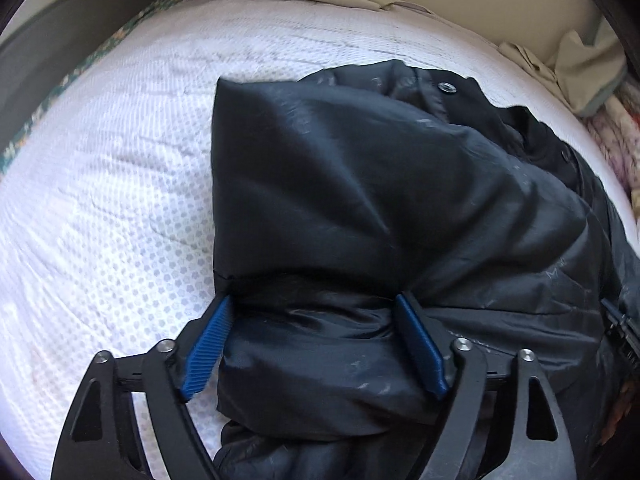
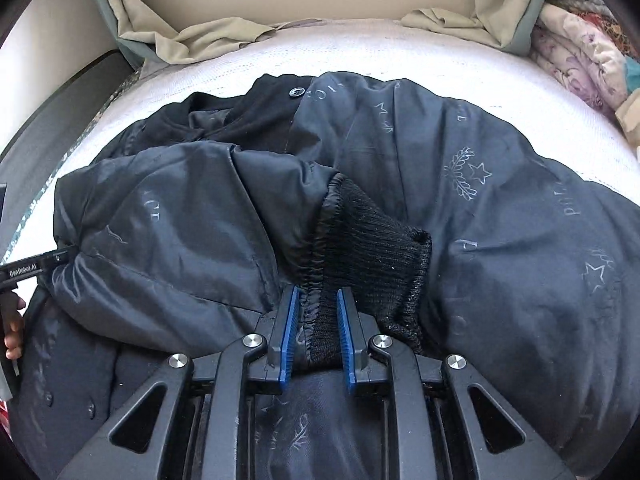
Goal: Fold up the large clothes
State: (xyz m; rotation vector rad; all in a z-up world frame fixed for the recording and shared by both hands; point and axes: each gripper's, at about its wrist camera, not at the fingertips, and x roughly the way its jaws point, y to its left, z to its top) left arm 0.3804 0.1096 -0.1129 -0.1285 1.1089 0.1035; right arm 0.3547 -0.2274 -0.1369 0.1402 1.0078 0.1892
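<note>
A large dark padded jacket (image 2: 500, 208) with faint printed stars and letters lies on a white mattress (image 1: 100, 208). It also shows in the left wrist view (image 1: 360, 184), its sleeve folded across the body. My right gripper (image 2: 318, 332) is shut on the sleeve's black knit cuff (image 2: 372, 248), held over the jacket's middle. My left gripper (image 1: 316, 344) stands wide, its blue pads either side of a thick fold of the jacket's left edge; the fabric fills the gap. The left gripper also shows at the left edge of the right wrist view (image 2: 32, 268).
Beige and grey-green bedding (image 2: 208, 36) is bunched at the mattress's far edge against a cream wall. A floral quilt (image 2: 576, 60) lies at the far right. A dark bed frame (image 1: 60, 48) runs along the left side.
</note>
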